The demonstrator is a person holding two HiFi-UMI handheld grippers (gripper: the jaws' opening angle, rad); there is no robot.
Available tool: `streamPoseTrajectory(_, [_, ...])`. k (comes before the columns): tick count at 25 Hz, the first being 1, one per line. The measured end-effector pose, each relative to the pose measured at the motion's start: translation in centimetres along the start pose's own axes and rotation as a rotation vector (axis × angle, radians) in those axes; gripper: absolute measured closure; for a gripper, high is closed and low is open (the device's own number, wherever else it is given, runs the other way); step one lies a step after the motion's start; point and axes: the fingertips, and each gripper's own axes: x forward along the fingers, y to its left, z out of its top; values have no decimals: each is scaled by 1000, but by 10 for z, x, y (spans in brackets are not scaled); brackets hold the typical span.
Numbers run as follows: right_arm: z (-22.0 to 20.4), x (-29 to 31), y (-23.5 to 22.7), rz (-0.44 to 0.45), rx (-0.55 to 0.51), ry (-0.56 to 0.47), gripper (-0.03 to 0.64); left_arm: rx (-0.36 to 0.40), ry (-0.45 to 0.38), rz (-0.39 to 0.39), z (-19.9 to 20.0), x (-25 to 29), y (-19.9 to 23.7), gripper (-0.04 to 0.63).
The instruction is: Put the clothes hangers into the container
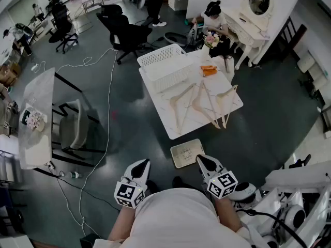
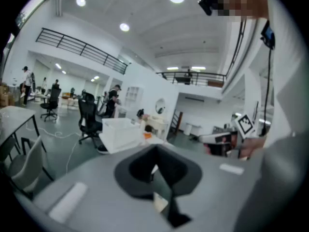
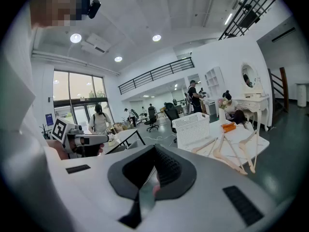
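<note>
Several pale wooden clothes hangers (image 1: 206, 103) lie spread on the white marble-look table (image 1: 185, 124), well ahead of me. A white slotted container (image 1: 164, 68) stands empty at the table's far left corner. Both grippers are held close to my body, far short of the table. The left gripper (image 1: 143, 164) and right gripper (image 1: 201, 160) are shut with nothing in them. In the right gripper view the hangers (image 3: 232, 151) and container (image 3: 193, 127) lie to the right, beyond the shut right gripper (image 3: 153, 172). The left gripper view shows its shut left gripper (image 2: 157, 170) and the container (image 2: 118, 132) far off.
A small white basket (image 1: 187, 152) sits on the floor between me and the table. An orange item (image 1: 209, 70) lies on the table's far side. Black office chairs (image 1: 126, 32) stand behind the table, a glass desk (image 1: 39, 112) at left, cables on the floor, white equipment (image 1: 295, 211) at lower right.
</note>
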Motion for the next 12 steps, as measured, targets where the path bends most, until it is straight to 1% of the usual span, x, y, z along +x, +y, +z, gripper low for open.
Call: streamPoseTrajectory(12, [4, 1, -3, 10, -1, 3, 615, -2, 4, 1, 2, 4, -2, 594])
